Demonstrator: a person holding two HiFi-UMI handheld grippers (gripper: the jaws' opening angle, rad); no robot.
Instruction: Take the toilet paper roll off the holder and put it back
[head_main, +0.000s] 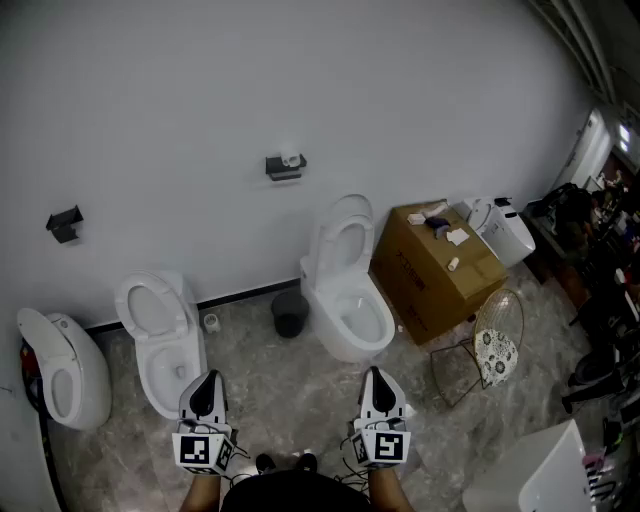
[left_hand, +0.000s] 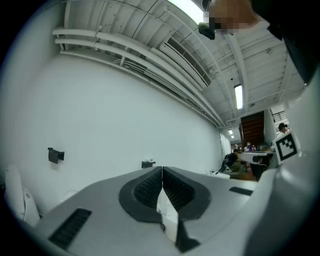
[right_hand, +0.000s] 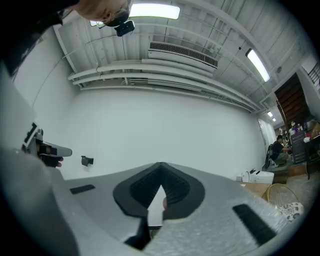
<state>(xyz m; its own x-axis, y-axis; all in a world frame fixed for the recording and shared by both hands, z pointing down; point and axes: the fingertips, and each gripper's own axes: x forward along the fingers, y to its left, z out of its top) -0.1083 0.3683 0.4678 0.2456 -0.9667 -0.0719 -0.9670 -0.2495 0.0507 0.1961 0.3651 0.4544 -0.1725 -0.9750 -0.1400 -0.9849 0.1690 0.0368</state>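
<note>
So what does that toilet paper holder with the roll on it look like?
The holder is a small dark bracket, maybe metal or plastic, fixed to the white wall. It sits level, higher than the open white toilet and a bit to the left of it in the head view. A small white roll rests on its upper right part. Nothing else touches it. It is too far away to show finer details.

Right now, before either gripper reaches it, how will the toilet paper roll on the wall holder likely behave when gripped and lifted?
The toilet paper roll looks small and white on the dark holder, so probably light. As wound paper it would likely dent under tight jaws. It shows too small to judge its shape; a cylinder could roll if laid sideways.
</note>
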